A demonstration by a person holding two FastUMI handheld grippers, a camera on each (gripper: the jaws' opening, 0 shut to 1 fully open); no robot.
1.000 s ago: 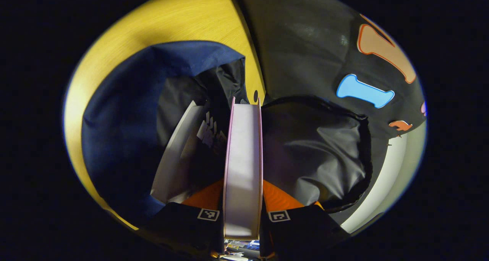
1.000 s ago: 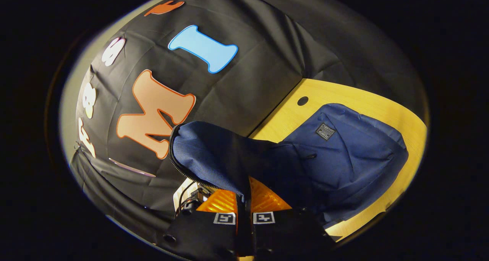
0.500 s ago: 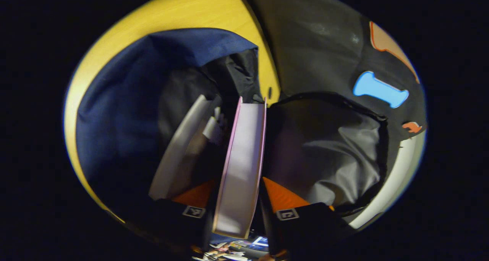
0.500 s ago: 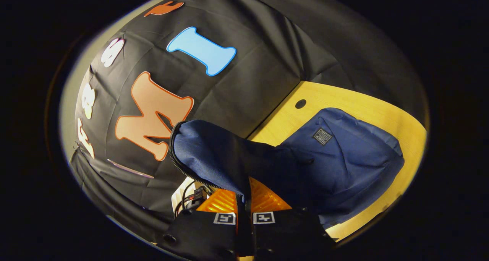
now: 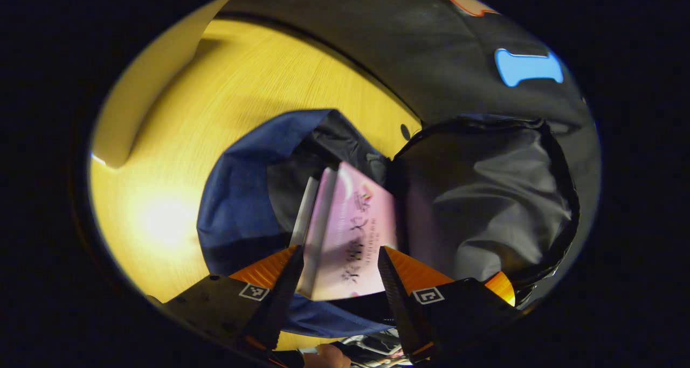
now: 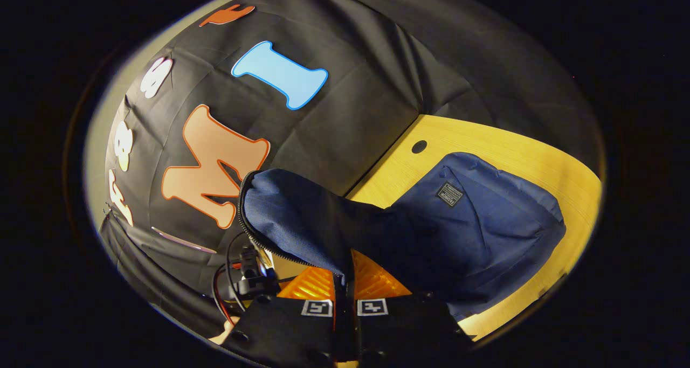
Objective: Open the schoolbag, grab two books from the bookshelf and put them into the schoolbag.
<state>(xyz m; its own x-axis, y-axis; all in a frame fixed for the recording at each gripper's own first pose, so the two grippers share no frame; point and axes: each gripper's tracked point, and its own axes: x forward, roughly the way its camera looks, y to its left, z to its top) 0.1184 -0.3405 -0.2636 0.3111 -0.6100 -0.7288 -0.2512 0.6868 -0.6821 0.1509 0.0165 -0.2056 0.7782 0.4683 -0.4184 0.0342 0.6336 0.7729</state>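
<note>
Navy schoolbag [image 5: 237, 195] open, pink book [image 5: 350, 238] inside (white book [image 5: 303, 217] alongside).

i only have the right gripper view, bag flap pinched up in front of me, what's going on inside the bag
Observer: In the left gripper view, a pink book stands in the open schoolbag.
Operator: left gripper got it or let go
Observer: The left gripper is open; its fingers flank the book with gaps on both sides.
Operator: anything else in there
Observer: A white book stands just left of the pink one.
</note>
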